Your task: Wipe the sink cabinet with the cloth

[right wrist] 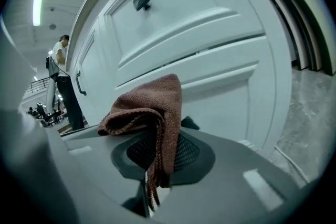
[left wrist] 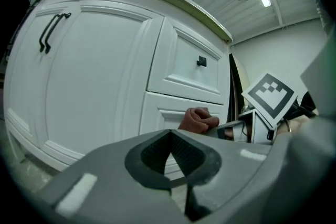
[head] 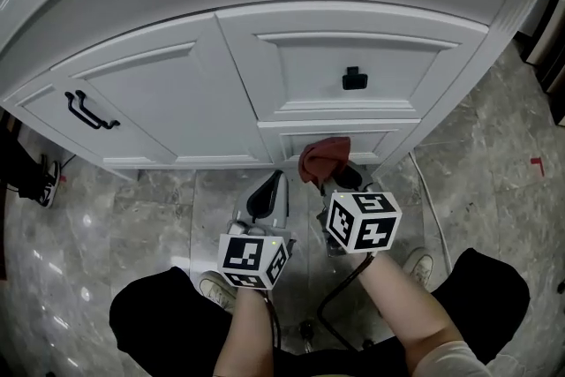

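The right gripper [right wrist: 161, 157] is clamped on the cloth [right wrist: 152, 107]; its jaws are drawn together with the fabric pinched between the ribbed pads. The cloth is a brown knitted piece, bunched into a rounded wad above the jaws, with a narrow folded tail hanging down through them. From the head view the wad lies at the lower drawer front [head: 381, 139] of the sink cabinet [head: 177, 93], low and near the floor; we cannot tell whether it touches the panel or stands just short of it.

The left gripper [left wrist: 170, 152] is closed at the tips, with nothing between the pads; it sits just beside the right one, on its left, and points at the same lower part of the cabinet.

The cabinet is white with raised panel mouldings. Above the cloth is an upper drawer with a small black knob [head: 354, 79]; to the left is a door with a black bar handle [head: 88, 112]. The floor [head: 159, 216] is grey marbled tile with a gloss. A black cable [head: 331, 300] runs back from the right gripper. Nothing lies between either gripper and the cabinet face. In the right gripper view a person [right wrist: 62, 78] stands far off past the cabinet's left end.
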Demonstrator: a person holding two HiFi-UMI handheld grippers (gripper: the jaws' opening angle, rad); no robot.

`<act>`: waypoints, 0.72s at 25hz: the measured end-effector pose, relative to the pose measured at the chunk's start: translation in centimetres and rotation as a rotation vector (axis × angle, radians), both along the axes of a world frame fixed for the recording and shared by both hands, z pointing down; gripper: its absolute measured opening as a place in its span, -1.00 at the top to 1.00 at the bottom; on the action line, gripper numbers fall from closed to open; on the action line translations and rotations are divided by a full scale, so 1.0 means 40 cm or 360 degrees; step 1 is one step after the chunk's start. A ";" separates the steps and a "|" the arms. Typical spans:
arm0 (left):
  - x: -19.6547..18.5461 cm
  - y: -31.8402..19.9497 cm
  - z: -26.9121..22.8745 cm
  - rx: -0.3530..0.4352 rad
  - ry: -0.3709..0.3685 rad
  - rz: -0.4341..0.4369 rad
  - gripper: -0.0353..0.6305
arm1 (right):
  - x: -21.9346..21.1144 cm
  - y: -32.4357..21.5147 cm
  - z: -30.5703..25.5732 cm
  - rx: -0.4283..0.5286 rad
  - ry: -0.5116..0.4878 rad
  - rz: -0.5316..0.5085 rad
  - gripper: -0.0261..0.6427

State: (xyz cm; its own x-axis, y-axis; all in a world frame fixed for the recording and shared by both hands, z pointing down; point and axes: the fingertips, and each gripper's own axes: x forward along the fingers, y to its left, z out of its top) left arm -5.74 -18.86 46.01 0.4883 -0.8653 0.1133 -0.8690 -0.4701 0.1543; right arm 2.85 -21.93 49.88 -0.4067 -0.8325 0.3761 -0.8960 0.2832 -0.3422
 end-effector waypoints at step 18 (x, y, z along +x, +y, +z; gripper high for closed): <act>-0.204 -0.024 0.037 -0.0032 0.0007 -0.0156 0.89 | -0.209 -0.069 0.110 -0.0133 -0.0055 -0.0158 0.68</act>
